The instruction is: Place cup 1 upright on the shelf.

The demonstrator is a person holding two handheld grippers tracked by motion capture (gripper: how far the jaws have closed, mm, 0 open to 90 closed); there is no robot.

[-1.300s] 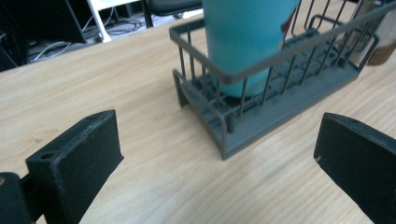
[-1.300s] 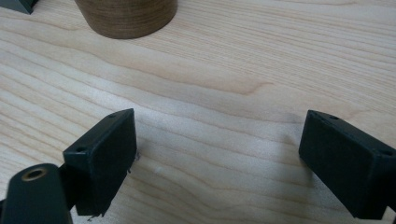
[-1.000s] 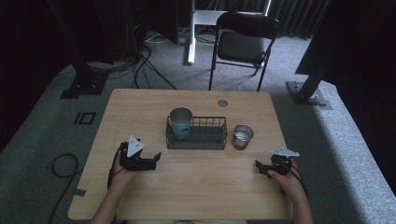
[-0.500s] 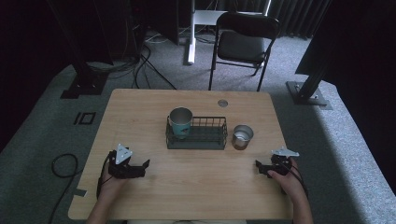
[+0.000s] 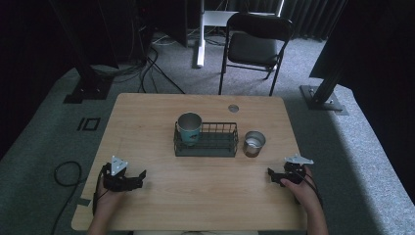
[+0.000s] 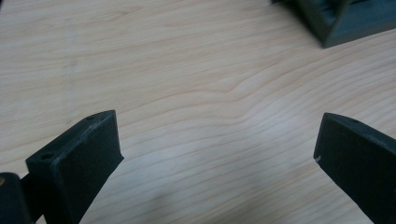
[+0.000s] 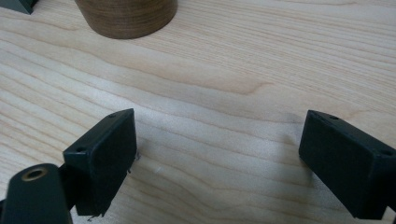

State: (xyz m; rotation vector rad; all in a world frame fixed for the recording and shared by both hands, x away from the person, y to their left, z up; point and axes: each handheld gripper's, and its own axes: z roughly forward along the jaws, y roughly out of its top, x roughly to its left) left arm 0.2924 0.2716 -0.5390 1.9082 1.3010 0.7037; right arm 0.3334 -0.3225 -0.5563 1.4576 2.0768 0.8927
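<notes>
A dark wire basket (image 5: 215, 146) stands at the middle of the wooden table (image 5: 147, 122), with a teal metal cup (image 5: 189, 127) upright in its left end. A second, silver cup (image 5: 254, 143) stands on the table just right of the basket. My left gripper (image 5: 140, 177) rests near the front left edge, open and holding nothing; in the left gripper view (image 6: 219, 149) bare wood lies between its jaws and a basket corner (image 6: 345, 21) shows ahead. My right gripper (image 5: 271, 175) sits at the front right, open and holding nothing (image 7: 219, 149), with the cup base (image 7: 126, 16) ahead of it.
A round grommet hole (image 5: 233, 108) sits near the table's far edge. A black folding chair (image 5: 254, 46) stands beyond the table on grey carpet. Cables (image 5: 63, 171) lie on the floor at the left, and dark stand bases sit at both sides.
My left gripper has drawn back to the left and toward the table's front edge, staying open. The right gripper, the basket and both cups have not moved.
</notes>
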